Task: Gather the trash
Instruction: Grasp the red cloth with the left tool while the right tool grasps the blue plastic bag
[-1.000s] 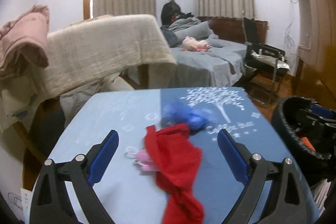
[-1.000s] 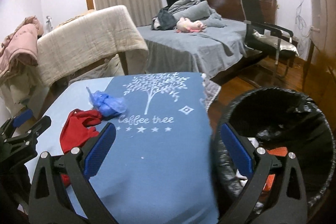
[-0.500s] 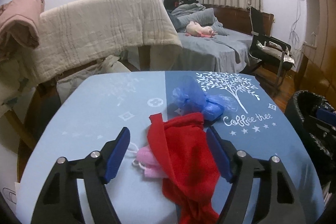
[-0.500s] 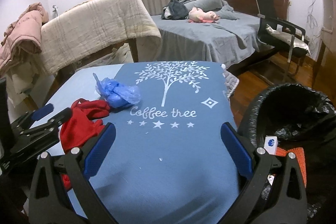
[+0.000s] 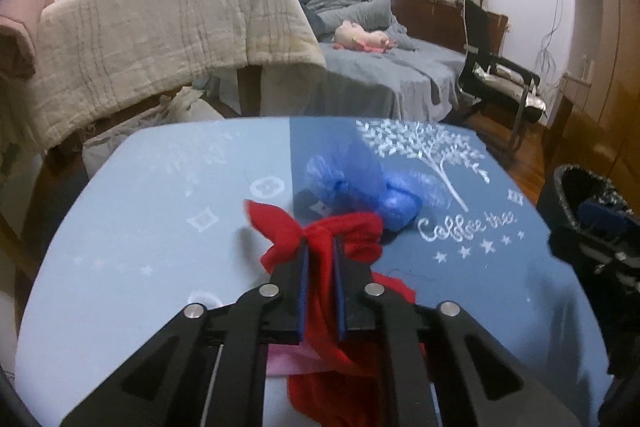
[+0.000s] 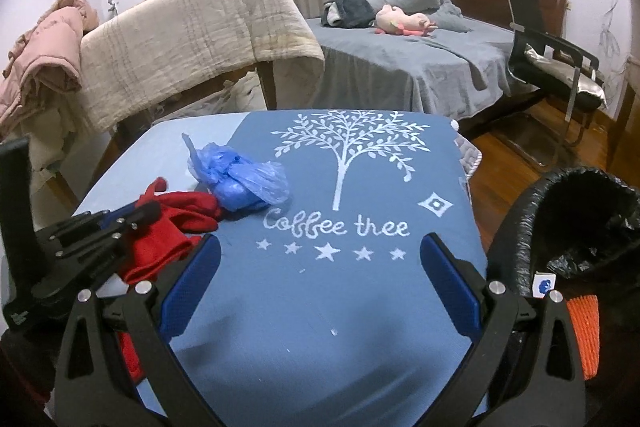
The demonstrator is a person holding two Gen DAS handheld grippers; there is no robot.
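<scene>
A red cloth (image 5: 320, 239) lies on the blue table cover (image 5: 140, 227). My left gripper (image 5: 319, 247) is shut on the red cloth, which bunches up between its pads. A pink scrap (image 5: 280, 363) peeks out under the fingers. A crumpled blue plastic bag (image 5: 360, 187) lies just beyond the cloth. In the right wrist view the red cloth (image 6: 176, 223) and the blue bag (image 6: 240, 179) lie at the left. My right gripper (image 6: 320, 279) is open and empty above the table's front. A black-lined trash bin (image 6: 580, 227) stands right of the table.
The bin holds an orange item (image 6: 582, 331) and a small white box (image 6: 543, 283). A chair draped with a beige quilt (image 6: 192, 39) stands behind the table. A bed (image 6: 420, 59) and a black chair (image 6: 552, 59) are farther back.
My left gripper moved forward and closed on the red cloth, bunching it. My right gripper swung left, away from the bin, over the table.
</scene>
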